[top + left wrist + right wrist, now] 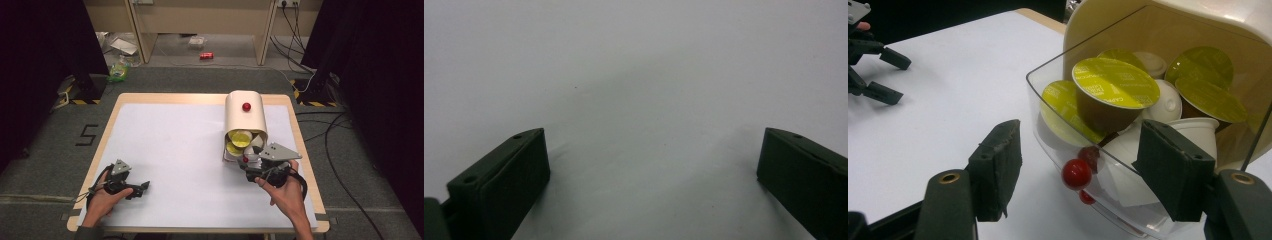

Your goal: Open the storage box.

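A cream canister lies on its side on the white table, a red knob on its upper face. Its mouth holds yellow-lidded coffee capsules and white ones behind a clear plastic lid that carries a small red knob. My right gripper stands at that lid with its jaws apart, the small red knob between them and touched by neither pad. My left gripper rests open near the front left of the table, with bare table between its jaws.
The left gripper also appears far off in the right gripper view. Wooden table edges frame the white top. Cables lie on the floor to the right, and a red can and litter lie beyond the table.
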Demonstrator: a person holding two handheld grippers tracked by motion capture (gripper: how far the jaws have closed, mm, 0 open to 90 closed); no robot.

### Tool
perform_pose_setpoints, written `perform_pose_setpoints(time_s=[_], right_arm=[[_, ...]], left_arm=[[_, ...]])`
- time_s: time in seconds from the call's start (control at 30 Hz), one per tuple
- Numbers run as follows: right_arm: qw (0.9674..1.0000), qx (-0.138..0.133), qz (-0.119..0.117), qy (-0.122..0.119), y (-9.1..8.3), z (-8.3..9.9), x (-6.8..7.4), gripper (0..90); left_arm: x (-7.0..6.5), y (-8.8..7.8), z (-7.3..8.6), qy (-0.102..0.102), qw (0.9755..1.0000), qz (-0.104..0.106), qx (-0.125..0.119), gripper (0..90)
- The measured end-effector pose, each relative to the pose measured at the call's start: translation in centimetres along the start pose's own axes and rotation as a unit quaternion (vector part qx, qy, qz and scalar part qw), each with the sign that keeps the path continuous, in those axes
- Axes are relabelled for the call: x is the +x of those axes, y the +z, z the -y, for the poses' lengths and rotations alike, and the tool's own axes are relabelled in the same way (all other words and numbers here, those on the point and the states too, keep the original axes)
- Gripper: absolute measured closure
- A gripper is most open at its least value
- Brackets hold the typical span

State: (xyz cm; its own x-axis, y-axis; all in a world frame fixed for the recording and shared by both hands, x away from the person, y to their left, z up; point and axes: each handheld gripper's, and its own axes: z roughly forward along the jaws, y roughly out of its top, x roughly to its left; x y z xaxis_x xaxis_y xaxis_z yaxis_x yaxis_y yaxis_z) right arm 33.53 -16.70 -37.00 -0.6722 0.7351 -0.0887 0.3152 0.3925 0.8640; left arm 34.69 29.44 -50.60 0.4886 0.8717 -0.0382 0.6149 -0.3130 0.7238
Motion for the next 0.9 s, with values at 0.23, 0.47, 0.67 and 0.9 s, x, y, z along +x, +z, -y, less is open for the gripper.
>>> perform_pose_setpoints(time_s=[0.23,0.47,0.67,0.9], right_arm=[[1.0,0.004,-0.003,-0.002,-0.5,0.3,0.5,35.5],[0.9999,0.006,-0.012,0.001,-1.1,0.8,0.9,36.2],[0.9999,0.005,-0.016,-0.001,-1.3,0.9,1.0,36.2],[0.9999,0.012,-0.012,-0.002,-1.4,1.0,1.4,36.2]], left_arm=[[0.0,0.0,0.0,0.0,1.0,0.0,0.0,0.0],[0.0,0.0,0.0,0.0,1.0,0.0,-0.001,0.0],[0.0,0.0,0.0,0.0,1.0,0.0,0.0,0.0],[0.0,0.0,0.0,0.0,1.0,0.0,0.0,0.0]])
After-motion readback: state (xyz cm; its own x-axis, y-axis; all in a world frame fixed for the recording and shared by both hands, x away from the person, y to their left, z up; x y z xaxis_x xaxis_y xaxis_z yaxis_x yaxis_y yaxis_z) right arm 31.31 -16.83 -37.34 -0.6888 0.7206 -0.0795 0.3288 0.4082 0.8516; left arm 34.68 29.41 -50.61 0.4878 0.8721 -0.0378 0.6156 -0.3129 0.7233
